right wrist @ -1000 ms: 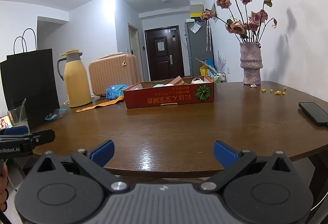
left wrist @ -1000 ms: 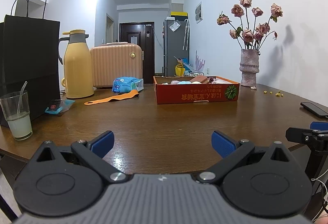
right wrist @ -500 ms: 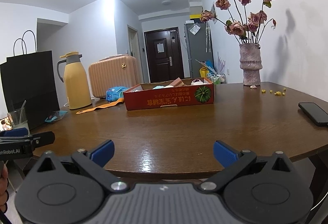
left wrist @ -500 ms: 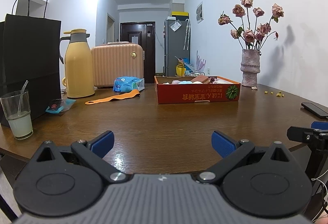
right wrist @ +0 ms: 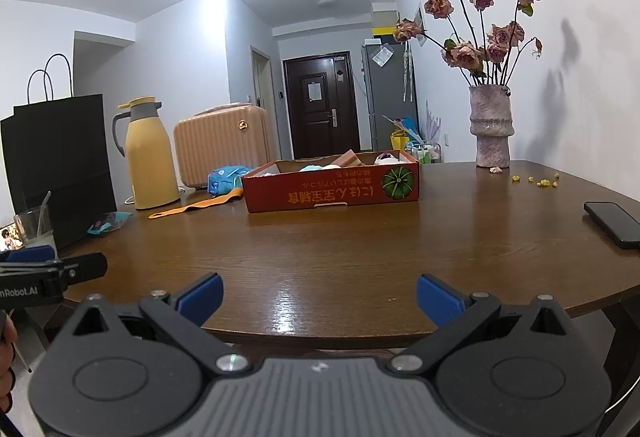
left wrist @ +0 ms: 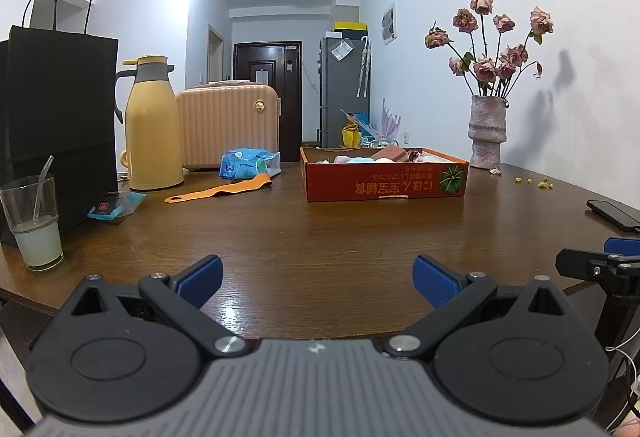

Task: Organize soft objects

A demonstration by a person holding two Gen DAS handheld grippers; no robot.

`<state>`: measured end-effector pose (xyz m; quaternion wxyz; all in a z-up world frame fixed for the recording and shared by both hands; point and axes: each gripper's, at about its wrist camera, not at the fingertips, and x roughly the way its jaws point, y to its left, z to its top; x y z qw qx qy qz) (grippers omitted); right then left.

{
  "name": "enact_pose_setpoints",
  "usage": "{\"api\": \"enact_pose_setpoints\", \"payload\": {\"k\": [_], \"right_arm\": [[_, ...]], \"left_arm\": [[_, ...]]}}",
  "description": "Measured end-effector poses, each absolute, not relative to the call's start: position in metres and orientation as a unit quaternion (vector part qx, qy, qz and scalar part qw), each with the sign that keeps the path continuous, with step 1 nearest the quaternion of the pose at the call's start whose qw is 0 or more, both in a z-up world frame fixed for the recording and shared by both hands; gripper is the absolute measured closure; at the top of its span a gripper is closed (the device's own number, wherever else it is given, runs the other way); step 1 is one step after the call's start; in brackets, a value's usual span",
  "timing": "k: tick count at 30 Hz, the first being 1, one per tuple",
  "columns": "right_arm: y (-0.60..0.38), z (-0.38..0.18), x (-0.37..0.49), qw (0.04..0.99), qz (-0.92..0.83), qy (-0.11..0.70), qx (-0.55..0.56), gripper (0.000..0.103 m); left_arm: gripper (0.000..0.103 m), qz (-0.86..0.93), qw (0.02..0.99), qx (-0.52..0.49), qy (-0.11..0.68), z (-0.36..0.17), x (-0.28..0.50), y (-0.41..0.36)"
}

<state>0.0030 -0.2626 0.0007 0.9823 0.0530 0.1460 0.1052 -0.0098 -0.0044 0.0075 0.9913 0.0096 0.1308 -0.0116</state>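
Table (left wrist: 320, 237) brown wood, glossy | red box (left wrist: 384, 185) mid-table | white-walled room | left claw (left wrist: 318, 277) apart | right claw (right wrist: 320, 295) apart

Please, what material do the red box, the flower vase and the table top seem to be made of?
Red box: probably cardboard, matte printed, with thin folded walls and a cut edge showing. Flower vase: looks like rough ceramic or stone, a mottled pinkish grey surface without shine. Table: wood or wood veneer, dark brown with visible grain, and glossy, since it reflects the ceiling light.
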Motion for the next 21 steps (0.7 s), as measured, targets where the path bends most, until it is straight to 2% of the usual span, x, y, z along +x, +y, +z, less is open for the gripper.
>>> {"api": "enact_pose_setpoints", "payload": {"k": [21], "right_arm": [[-0.2620, 0.0022, 0.0015, 0.983, 0.110, 0.141, 0.049, 0.000]], "left_arm": [[0.000, -0.013, 0.992, 0.007, 0.126, 0.0078, -0.0130, -0.0050]]}}
